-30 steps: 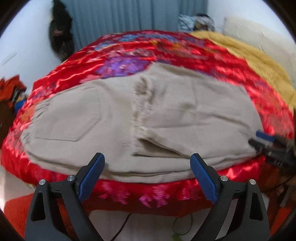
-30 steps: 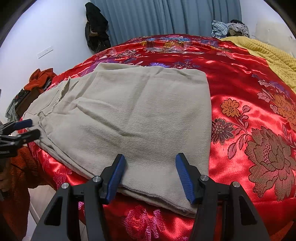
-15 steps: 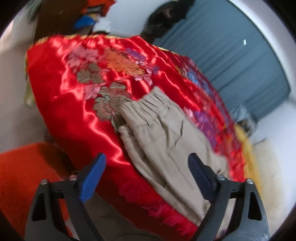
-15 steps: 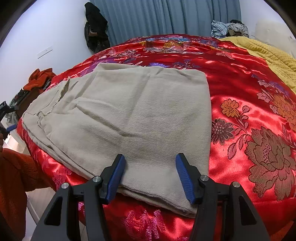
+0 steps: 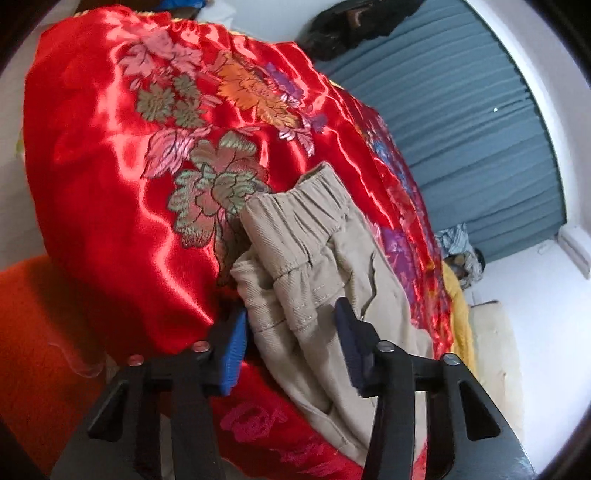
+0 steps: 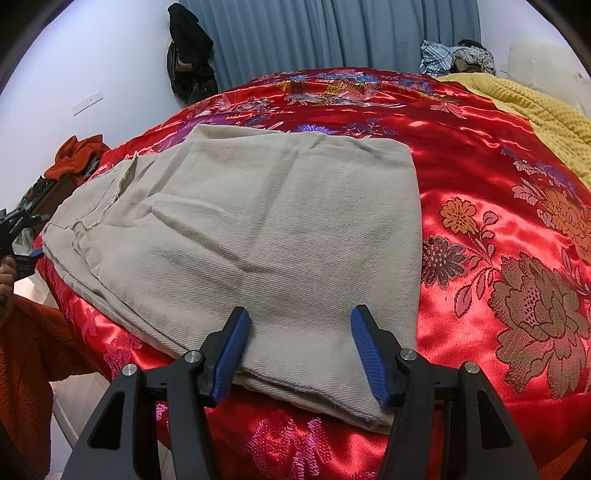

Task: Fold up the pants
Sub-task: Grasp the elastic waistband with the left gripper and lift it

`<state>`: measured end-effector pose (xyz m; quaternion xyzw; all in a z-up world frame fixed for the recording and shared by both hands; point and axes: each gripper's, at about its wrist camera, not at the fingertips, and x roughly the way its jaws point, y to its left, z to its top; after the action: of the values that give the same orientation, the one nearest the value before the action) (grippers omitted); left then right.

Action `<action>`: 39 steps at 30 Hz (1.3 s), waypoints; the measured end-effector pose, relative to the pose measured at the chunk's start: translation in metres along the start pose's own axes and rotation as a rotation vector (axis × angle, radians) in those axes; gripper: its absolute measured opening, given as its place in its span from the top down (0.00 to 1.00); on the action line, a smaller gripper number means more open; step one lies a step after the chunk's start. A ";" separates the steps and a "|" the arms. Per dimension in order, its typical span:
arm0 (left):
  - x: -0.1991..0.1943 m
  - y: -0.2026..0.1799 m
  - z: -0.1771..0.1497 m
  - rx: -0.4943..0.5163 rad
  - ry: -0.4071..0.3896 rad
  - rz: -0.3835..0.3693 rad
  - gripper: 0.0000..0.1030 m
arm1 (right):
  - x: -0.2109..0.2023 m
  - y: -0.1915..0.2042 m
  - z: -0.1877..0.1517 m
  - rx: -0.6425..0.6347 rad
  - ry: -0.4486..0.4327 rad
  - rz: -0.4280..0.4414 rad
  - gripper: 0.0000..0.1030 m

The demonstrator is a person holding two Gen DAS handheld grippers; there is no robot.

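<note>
Beige pants (image 6: 258, 236) lie folded on a red floral satin bedspread (image 6: 498, 258), legs doubled over the seat. In the left wrist view the elastic waistband end (image 5: 306, 229) hangs at the bed's edge. My left gripper (image 5: 291, 332) is open, its blue pads straddling the waistband corner, one pad under the cloth and one on top. It also shows small at the far left of the right wrist view (image 6: 18, 240). My right gripper (image 6: 301, 347) is open, its pads resting over the near folded edge of the legs.
A yellow knitted blanket (image 6: 546, 110) covers the bed's far right. Blue curtains (image 6: 332, 33) hang behind, with a dark bag (image 6: 188, 70) on the wall. Orange clothing (image 6: 77, 155) lies at the left, and my orange sleeve (image 6: 26, 369) is near the bed edge.
My left gripper has swung round to the waistband end, closed in on the corner and narrowed its opening around it. The right gripper has stayed put.
</note>
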<state>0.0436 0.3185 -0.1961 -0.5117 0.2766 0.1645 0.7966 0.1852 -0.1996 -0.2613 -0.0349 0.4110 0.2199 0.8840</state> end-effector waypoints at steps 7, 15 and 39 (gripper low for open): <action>0.008 -0.012 0.003 0.062 0.035 0.112 0.76 | -0.001 0.000 0.000 -0.001 0.001 -0.003 0.44; -0.041 -0.089 0.006 0.287 -0.049 0.115 0.83 | -0.006 0.001 0.010 -0.014 0.062 -0.018 0.44; -0.054 -0.110 -0.003 0.422 -0.078 0.111 0.83 | 0.082 0.155 0.168 0.028 0.237 0.326 0.85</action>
<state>0.0599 0.2703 -0.0851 -0.3110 0.3014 0.1664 0.8858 0.2869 0.0101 -0.1928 0.0187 0.5153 0.3487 0.7826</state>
